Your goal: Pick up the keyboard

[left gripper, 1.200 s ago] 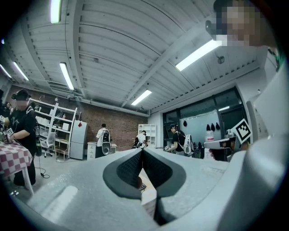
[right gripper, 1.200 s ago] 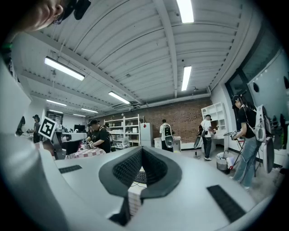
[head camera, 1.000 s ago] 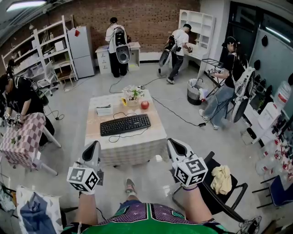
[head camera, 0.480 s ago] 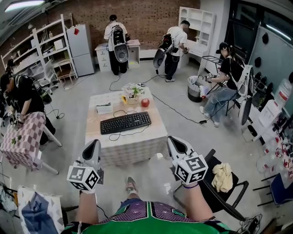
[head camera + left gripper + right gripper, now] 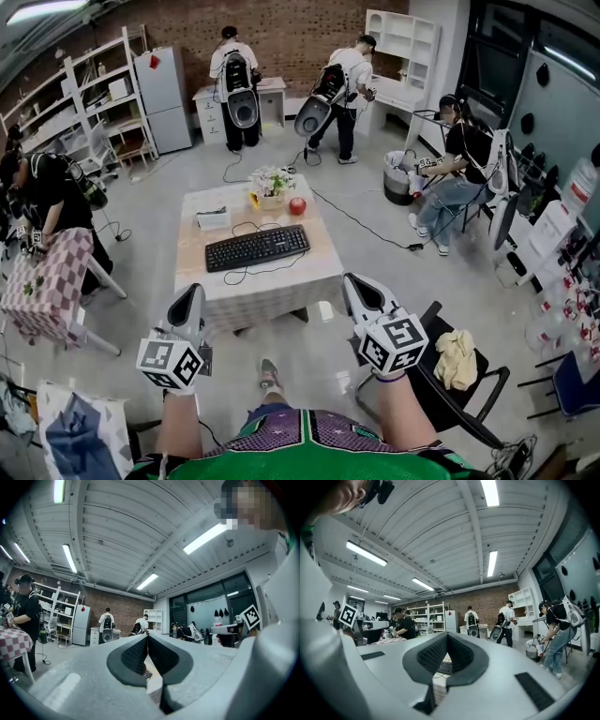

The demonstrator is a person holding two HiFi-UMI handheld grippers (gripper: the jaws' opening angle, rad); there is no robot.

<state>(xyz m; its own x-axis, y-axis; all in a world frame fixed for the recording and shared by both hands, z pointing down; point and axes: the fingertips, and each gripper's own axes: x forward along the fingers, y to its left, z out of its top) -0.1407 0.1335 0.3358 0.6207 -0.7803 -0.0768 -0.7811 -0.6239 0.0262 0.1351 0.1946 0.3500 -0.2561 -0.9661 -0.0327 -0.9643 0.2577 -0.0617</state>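
A black keyboard (image 5: 257, 248) with a trailing cable lies across the middle of a low table (image 5: 281, 286) in the head view. A slice of it shows between the jaws in the right gripper view as the keyboard (image 5: 444, 668). My left gripper (image 5: 191, 304) hangs shut in front of the table's near left edge, holding nothing. My right gripper (image 5: 357, 290) is shut and empty too, off the table's near right corner. Both point level toward the table, well short of the keyboard. In the gripper views the left gripper (image 5: 147, 635) and right gripper (image 5: 446, 635) show jaws closed together.
On the table's far side stand a flower pot (image 5: 272, 190), a red apple (image 5: 297, 207) and a small box (image 5: 214, 220). A black chair with a yellow cloth (image 5: 455, 361) stands at my right. A checkered table (image 5: 42, 281) is left. Several people work around the room.
Both grippers stay where they were. The table and keyboard sit slightly higher in the head view. People in the background have shifted position.
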